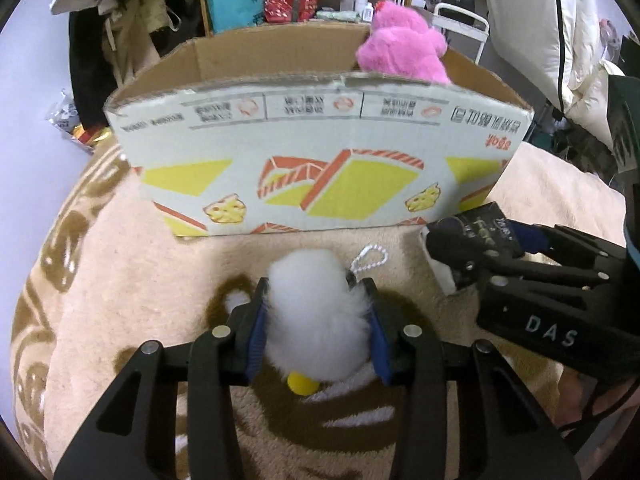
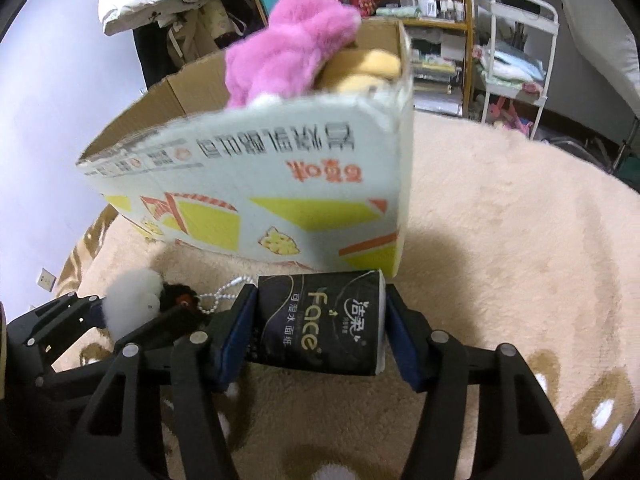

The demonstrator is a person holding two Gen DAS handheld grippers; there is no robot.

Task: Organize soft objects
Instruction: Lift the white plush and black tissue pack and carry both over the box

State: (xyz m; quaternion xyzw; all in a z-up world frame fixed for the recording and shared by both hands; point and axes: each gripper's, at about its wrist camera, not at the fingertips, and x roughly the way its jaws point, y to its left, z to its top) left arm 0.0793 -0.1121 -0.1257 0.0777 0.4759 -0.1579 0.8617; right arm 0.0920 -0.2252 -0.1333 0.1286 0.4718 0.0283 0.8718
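My left gripper (image 1: 318,292) is shut on a white fluffy plush keychain (image 1: 316,312) with a yellow part and a bead chain (image 1: 370,258), just above the beige blanket. My right gripper (image 2: 320,300) is shut on a black "Face" tissue pack (image 2: 320,320); it shows at the right of the left wrist view (image 1: 472,240). An open cardboard box (image 1: 320,160) stands just behind both. A pink plush (image 1: 400,44) sticks out of its right end, with a yellow plush (image 2: 368,68) beside it in the right wrist view. The white plush also shows at the left of the right wrist view (image 2: 136,296).
A beige and brown fleece blanket (image 2: 500,220) covers the surface. Behind the box are shelves (image 2: 432,8) with bottles and boxes, hanging coats (image 1: 120,8), and a white cart (image 2: 520,60). A snack packet (image 1: 68,120) lies at far left.
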